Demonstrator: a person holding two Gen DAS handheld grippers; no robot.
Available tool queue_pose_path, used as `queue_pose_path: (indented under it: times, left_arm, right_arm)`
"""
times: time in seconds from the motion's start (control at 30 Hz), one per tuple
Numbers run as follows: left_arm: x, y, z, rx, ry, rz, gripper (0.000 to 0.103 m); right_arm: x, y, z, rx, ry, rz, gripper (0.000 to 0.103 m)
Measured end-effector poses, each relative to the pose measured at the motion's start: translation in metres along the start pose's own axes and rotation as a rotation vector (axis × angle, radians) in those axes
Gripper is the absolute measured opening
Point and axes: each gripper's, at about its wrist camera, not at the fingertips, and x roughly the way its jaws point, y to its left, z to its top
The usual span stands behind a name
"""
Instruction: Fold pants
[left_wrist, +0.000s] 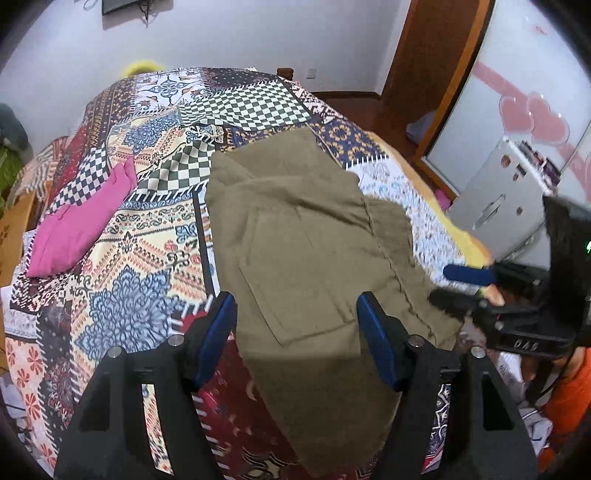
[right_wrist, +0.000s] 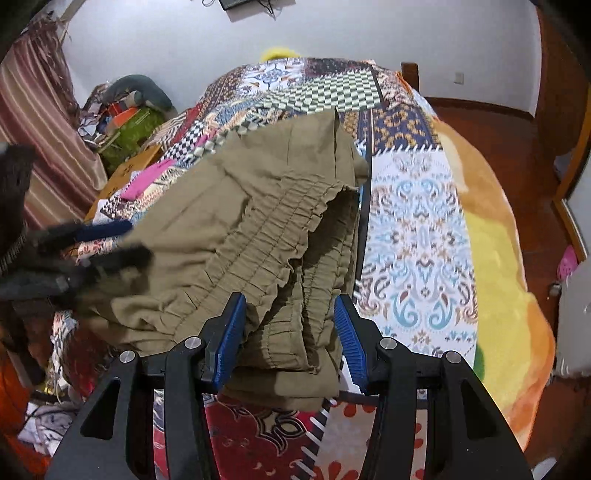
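Olive-brown pants (left_wrist: 306, 251) lie on a patchwork-covered bed, with a back pocket facing up. In the right wrist view the pants (right_wrist: 236, 229) show their gathered elastic waistband toward me. My left gripper (left_wrist: 297, 321) is open, its blue pads either side of the pants above the pocket area. My right gripper (right_wrist: 290, 328) is open, its blue pads either side of the bunched waistband near the bed's front edge. My right gripper also shows in the left wrist view (left_wrist: 461, 286) at the right, blurred, over the pants' edge. My left gripper shows blurred at the left of the right wrist view (right_wrist: 107, 243).
A pink folded garment (left_wrist: 81, 225) lies on the bed to the left of the pants. The patchwork bedspread (right_wrist: 417, 229) covers the bed; a yellow-orange blanket (right_wrist: 495, 258) hangs at its right side. Clutter and a cardboard box (right_wrist: 125, 173) stand at the left. A white cabinet (left_wrist: 506, 199) stands at the right.
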Motion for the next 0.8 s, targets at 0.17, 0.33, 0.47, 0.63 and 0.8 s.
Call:
queue_pose_path:
  times: [0.17, 0.33, 0.47, 0.63, 0.8]
  left_arm:
    - [-0.006, 0.023, 0.023, -0.032, -0.039, 0.045, 0.068]
    - [0.000, 0.047, 0.047, -0.049, -0.057, 0.092, 0.068]
    - [0.018, 0.066, 0.064, -0.069, -0.042, 0.093, 0.068]
    - [0.051, 0.085, 0.086, -0.081, -0.030, 0.095, 0.068]
    - [0.087, 0.097, 0.105, -0.094, 0.005, 0.066, 0.068]
  right_arm:
    - [-0.008, 0.002, 0.009, -0.013, -0.014, -0.015, 0.046]
    - [-0.016, 0.000, 0.024, -0.018, -0.053, -0.031, 0.046]
    - [-0.020, -0.006, 0.038, -0.009, -0.095, -0.038, 0.046]
    - [-0.013, -0.013, 0.054, -0.001, -0.110, -0.055, 0.046]
    - [-0.001, -0.022, 0.066, 0.015, -0.103, -0.070, 0.046]
